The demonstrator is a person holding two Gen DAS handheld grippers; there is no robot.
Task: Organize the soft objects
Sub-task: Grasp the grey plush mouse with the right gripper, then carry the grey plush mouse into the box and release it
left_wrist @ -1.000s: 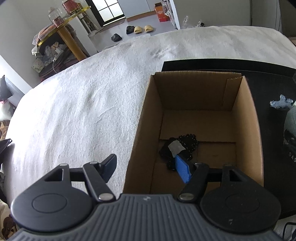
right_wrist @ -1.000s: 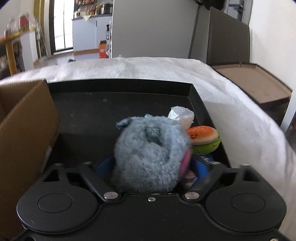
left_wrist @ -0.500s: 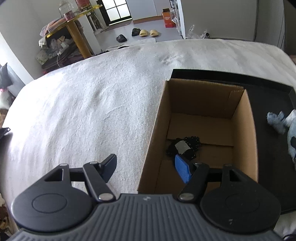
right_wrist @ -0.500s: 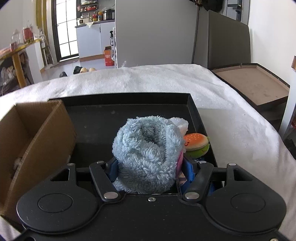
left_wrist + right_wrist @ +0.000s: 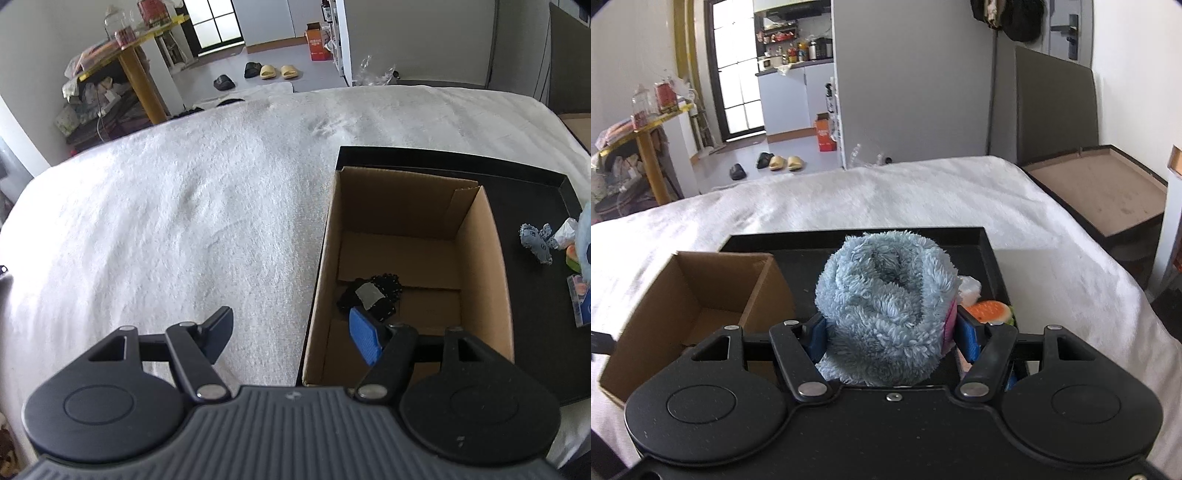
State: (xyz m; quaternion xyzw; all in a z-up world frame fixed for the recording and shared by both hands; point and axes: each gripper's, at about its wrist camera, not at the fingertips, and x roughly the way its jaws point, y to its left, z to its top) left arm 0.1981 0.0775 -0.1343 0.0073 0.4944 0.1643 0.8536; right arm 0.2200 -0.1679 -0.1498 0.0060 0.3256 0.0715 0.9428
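Left wrist view: left gripper (image 5: 293,334) has its jaws spread wide with nothing between them, one finger over the white blanket (image 5: 177,221), the other over the near end of the cardboard box (image 5: 480,258). Box is open-topped and sits at the left end of the black tray (image 5: 532,295); on its floor lies a black fabric item (image 5: 373,297) with a grey patch. On the tray right of the box: a small blue-grey fabric piece (image 5: 537,242), clear of the box wall. Right wrist view: right gripper (image 5: 892,338) is clamped on the fluffy light-blue plush (image 5: 886,310), a blue pad pressed into each flank (jaws were just closing onto it); plush is held above the tray, right of the box. Behind it on the tray, a burger toy (image 5: 993,312) just beside a white crumpled bag (image 5: 969,286).
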